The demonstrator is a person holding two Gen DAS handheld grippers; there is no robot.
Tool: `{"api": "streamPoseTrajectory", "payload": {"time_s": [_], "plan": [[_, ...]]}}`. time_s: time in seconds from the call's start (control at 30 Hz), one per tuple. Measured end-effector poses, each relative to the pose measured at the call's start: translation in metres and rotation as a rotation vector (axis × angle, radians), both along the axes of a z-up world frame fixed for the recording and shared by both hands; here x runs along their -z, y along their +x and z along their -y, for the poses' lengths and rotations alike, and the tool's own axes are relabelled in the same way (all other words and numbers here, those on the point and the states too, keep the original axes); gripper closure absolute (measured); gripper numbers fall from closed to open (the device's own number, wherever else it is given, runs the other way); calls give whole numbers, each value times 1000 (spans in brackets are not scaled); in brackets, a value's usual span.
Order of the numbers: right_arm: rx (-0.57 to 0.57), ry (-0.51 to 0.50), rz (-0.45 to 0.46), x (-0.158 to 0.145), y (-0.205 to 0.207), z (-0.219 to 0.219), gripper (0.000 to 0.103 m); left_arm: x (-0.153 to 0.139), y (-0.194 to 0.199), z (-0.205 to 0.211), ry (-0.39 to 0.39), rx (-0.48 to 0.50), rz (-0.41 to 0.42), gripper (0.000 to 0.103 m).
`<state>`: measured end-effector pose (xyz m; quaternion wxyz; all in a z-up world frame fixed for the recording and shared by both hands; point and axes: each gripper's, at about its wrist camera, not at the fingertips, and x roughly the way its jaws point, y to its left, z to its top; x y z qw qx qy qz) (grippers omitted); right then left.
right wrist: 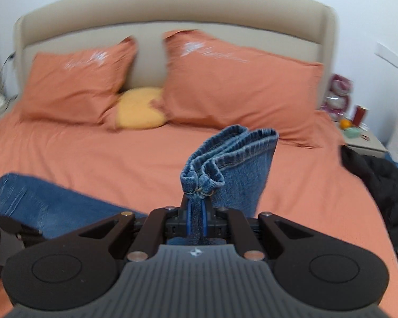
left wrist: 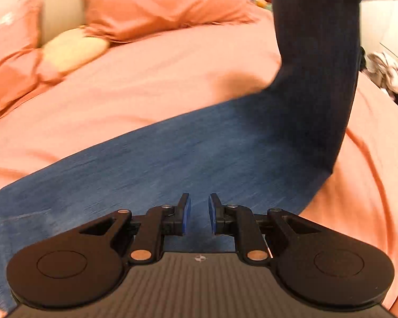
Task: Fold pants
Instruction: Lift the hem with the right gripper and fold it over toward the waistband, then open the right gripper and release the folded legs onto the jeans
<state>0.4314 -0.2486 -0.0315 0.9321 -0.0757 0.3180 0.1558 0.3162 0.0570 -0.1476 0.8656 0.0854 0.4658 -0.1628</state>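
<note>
Blue jeans (left wrist: 188, 156) lie on the orange bed cover (left wrist: 151, 79). Their leg end rises steeply at the upper right of the left wrist view (left wrist: 318, 53), lifted off the bed. My left gripper (left wrist: 199, 213) is open with a small gap and empty, just above the flat part of the jeans. My right gripper (right wrist: 196, 220) is shut on the bunched hem of the jeans (right wrist: 233, 156) and holds it up above the bed. The rest of the jeans (right wrist: 47, 201) lies at the lower left in the right wrist view.
Two orange pillows (right wrist: 74, 84) (right wrist: 236, 84) and a yellow cushion (right wrist: 140, 108) rest against the beige headboard (right wrist: 172, 8). A nightstand (right wrist: 363, 137) with small items stands at the right. A black garment (right wrist: 379, 182) lies at the bed's right edge.
</note>
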Motion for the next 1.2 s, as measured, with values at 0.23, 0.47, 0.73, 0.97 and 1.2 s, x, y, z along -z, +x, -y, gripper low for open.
{"api": "streamPoseTrajectory", "payload": {"time_s": [0.23, 0.47, 0.73, 0.97, 1.2], "plan": [[-166, -99, -119, 62, -21, -140, 100, -4, -21, -58, -13, -102, 17, 84], [-322, -325, -248, 176, -79, -216, 99, 11, -30, -105, -102, -230, -17, 83], [-359, -318, -324, 195, -84, -206, 73, 28, -17, -117, -303, -297, -70, 73], [-236, -240, -314, 161, -64, -152, 68, 40, 4, -117, -480, -316, -148, 48], [-56, -201, -317, 163, -29, -90, 68, 78, 31, -111, -664, -405, -321, 40]]}}
